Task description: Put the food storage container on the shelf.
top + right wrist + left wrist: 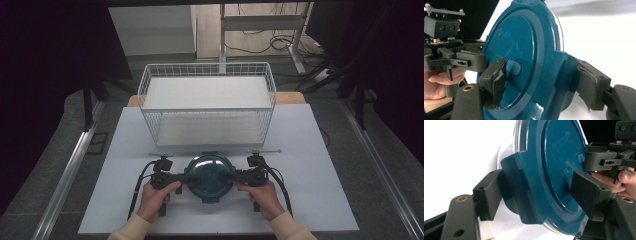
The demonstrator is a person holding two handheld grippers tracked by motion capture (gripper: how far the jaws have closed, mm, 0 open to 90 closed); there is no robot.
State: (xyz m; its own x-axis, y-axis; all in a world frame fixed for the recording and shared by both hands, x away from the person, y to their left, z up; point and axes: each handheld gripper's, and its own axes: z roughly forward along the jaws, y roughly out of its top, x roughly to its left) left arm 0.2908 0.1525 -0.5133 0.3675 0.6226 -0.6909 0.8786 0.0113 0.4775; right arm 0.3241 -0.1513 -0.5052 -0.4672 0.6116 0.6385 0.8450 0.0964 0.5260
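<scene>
White table [310, 165] under everything, dim room around it with cables on the floor at the back. Closest to the person, both hands sit side by side at the near edge, and between them is a round teal lid [210, 177] on what looks like a clear container, lying flat with clip tabs sticking out around its edge.

The left gripper [181, 178] comes at it from the left, the right gripper [235, 176] from the right, both pointing inward at each other, about equally near. In the left gripper view the jaws straddle the lid [544, 177] at its side tab, one pad against the tab's outside, the other over the top face; looks like contact, so I'd call it a pinch. In the right gripper view the jaws bracket the opposite tab of the lid [524, 57] the same way, but I can't tell if those pads actually press yet. So the thing lies dead centre between the two, and any lift would turn on both sides gripping evenly.

Further back a white wire basket [207, 97] stands well apart from the lid.

No brand or readable writing anywhere on the lid, just faint moulded marks.
</scene>
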